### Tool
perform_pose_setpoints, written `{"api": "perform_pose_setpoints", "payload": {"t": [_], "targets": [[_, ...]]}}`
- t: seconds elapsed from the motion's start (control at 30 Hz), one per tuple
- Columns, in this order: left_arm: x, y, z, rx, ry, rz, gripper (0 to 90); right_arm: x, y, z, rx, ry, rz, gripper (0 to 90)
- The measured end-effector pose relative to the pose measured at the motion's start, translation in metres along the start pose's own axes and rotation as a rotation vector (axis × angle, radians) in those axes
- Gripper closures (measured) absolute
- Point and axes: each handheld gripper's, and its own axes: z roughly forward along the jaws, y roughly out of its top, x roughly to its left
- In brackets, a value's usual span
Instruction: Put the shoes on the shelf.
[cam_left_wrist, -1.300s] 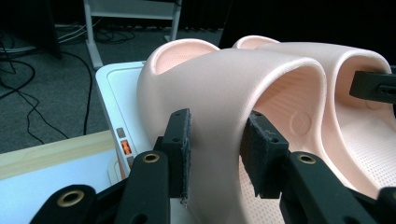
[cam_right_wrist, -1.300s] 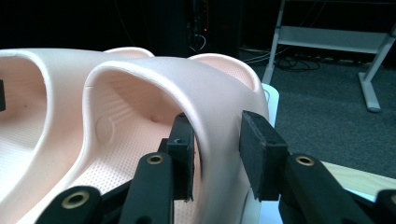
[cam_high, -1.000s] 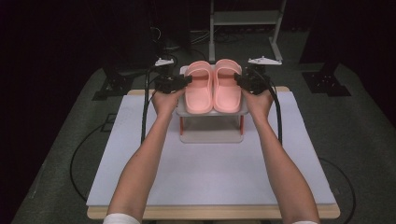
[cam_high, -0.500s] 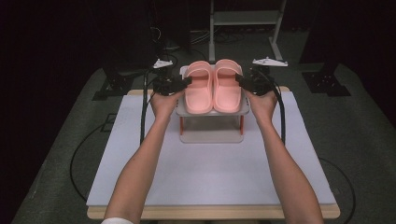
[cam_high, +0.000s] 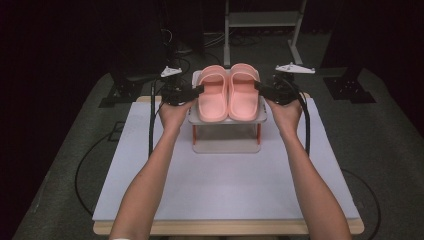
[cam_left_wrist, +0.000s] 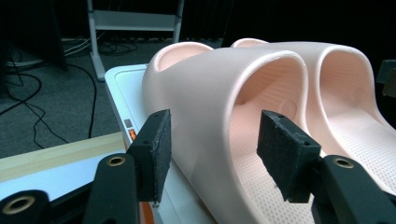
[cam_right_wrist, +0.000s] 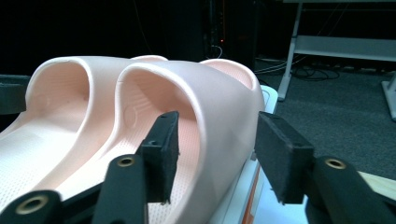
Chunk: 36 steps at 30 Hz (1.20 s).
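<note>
While your left gripper (cam_left_wrist: 212, 161) and right gripper (cam_right_wrist: 217, 156) are both spread, each straddles the outer strap wall of its own slipper: left slipper (cam_high: 213, 96), right slipper (cam_high: 243, 95), side by side on the rack (cam_high: 227, 145), long axes running away from you.

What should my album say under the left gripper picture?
Open left gripper straddling the strap of a pink slipper.

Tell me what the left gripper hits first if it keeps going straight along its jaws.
Most likely the outer side of the strap of the pink rubber slide sandal nearest it: the left gripper stands open, its jaws either side of that strap wall. How near is unclear.
</note>
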Motion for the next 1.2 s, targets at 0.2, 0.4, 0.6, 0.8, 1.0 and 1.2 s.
{"api": "perform_pose_setpoints", "payload": {"t": [0.2,0.4,0.6,0.8,1.0,1.2], "targets": [[-0.003,0.0,-0.003,-0.002,-0.016,0.019,42.7,-0.005,-0.003,-0.006,0.002,0.008,0.007,43.2],[-0.007,-0.002,-0.005,-0.007,-0.017,0.022,40.5,-0.007,-0.007,-0.011,0.005,-0.002,0.006,38.4],[-0.008,-0.003,-0.006,-0.009,-0.014,0.029,36.5,-0.011,-0.012,-0.016,0.003,0.007,0.004,36.9],[-0.011,-0.003,-0.008,-0.016,-0.019,0.031,33.7,-0.014,-0.016,-0.021,0.005,0.012,0.002,35.8],[-0.014,-0.002,-0.012,-0.021,-0.011,0.047,30.4,-0.016,-0.02,-0.028,0.004,0.026,-0.004,35.4],[-0.013,-0.006,-0.017,-0.027,-0.019,0.045,28.7,-0.021,-0.028,-0.036,0.002,0.02,0.002,33.6]]}}
